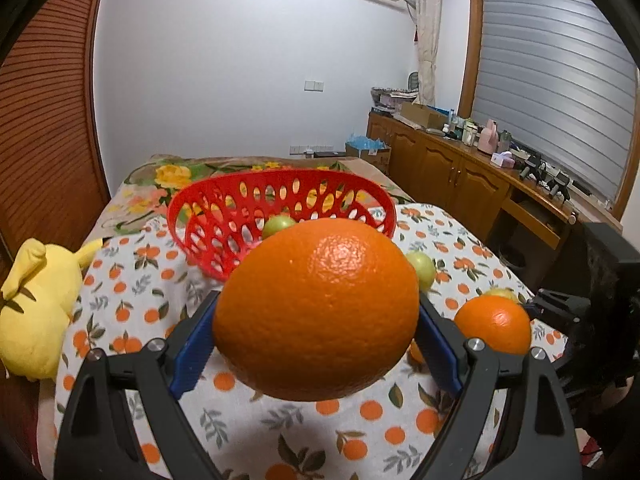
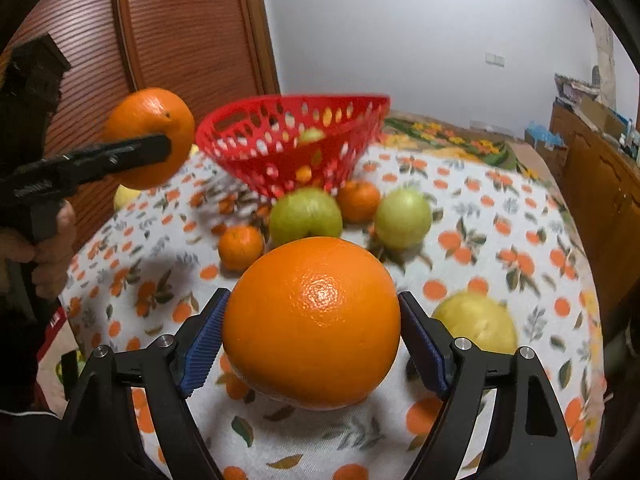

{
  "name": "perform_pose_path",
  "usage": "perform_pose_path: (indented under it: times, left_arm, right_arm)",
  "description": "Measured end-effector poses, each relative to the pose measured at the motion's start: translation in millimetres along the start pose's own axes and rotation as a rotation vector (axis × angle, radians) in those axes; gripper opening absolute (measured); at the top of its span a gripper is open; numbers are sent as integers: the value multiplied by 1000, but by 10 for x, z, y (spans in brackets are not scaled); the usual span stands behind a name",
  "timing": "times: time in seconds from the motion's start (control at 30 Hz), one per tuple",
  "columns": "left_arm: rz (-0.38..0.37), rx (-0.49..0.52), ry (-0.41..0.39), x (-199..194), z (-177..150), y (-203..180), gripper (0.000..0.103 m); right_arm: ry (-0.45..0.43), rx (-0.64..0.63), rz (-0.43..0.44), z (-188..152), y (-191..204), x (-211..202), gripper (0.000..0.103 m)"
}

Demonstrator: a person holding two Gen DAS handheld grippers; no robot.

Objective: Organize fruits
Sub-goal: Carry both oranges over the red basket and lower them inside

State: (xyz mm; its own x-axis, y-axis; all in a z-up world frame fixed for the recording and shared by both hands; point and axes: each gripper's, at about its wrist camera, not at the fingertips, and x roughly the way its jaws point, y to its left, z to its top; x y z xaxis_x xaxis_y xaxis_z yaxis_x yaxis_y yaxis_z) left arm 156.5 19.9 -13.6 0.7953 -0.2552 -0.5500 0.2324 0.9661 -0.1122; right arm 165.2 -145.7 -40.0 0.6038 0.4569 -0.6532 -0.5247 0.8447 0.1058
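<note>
Here, at the far left of the left wrist view, a yellow plush toy [image 1: 38, 312] lies at the edge of the counter [image 1: 132, 280] with its orange-print cloth. Toward the upper middle, the red basket [image 1: 240, 216] stands tilted with a green fruit [image 1: 278, 226] inside. In the frame's centre, the left gripper [image 1: 316, 328] has its jaws clenched on a big orange [image 1: 316, 308], lifted off the cloth. In the right wrist view, centre bottom, the right gripper [image 2: 312, 336] grips a second orange [image 2: 312, 334] the same way. Behind it sit two green apples [image 2: 306, 216], two small mandarins [image 2: 241, 247], and at lower right a yellow lemon [image 2: 476, 320].
</note>
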Motion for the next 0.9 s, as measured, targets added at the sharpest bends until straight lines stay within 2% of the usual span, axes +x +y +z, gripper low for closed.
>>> perform_pose_path:
  times: [0.43,0.67,0.9]
  left_arm:
    - [32,18,31,409,364,119,89]
    - [45,20,81,669,429,142,89]
    - [54,19,130,884,420,170,89]
  right_arm:
    - [-110,-32,15,667,-190,-176,84]
    - [-139,-53,31,1014,-264,-71,84]
    - [-127,-73,62,1265,-306,135,84]
